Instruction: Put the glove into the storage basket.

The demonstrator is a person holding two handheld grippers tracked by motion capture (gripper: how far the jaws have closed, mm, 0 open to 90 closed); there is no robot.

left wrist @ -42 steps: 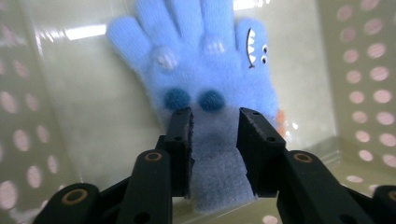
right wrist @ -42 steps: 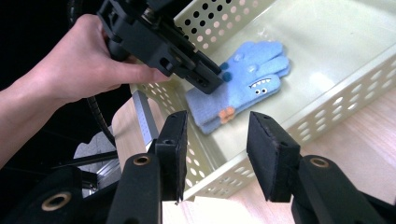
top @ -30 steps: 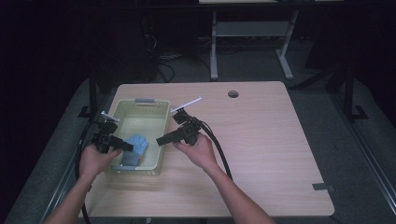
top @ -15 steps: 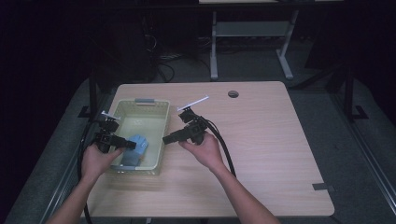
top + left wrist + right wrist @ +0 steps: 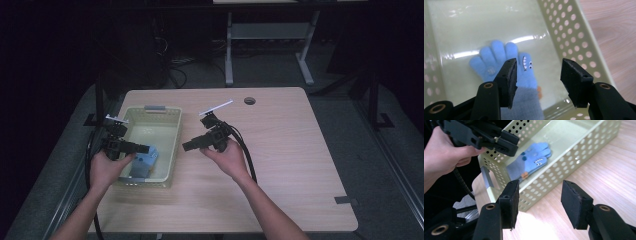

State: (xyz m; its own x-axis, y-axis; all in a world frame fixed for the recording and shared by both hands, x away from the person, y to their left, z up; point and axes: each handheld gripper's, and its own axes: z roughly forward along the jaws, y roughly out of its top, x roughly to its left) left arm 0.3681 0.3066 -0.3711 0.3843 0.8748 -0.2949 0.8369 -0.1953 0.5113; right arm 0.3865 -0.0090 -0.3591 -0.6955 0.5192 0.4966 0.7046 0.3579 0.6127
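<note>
Both black grippers, left and right, carry padded jaws, brass-ringed screws and black cables.

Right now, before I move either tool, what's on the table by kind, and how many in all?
Perforated basket: 1
Blue glove, lying in the basket: 1
Handheld tools, left tool and right tool, both with jaws apart: 2
Total: 4

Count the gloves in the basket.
1: a blue knitted glove with a grey cuff, flat on the floor of the pale yellow perforated plastic basket, near end. None seems hidden.
</note>
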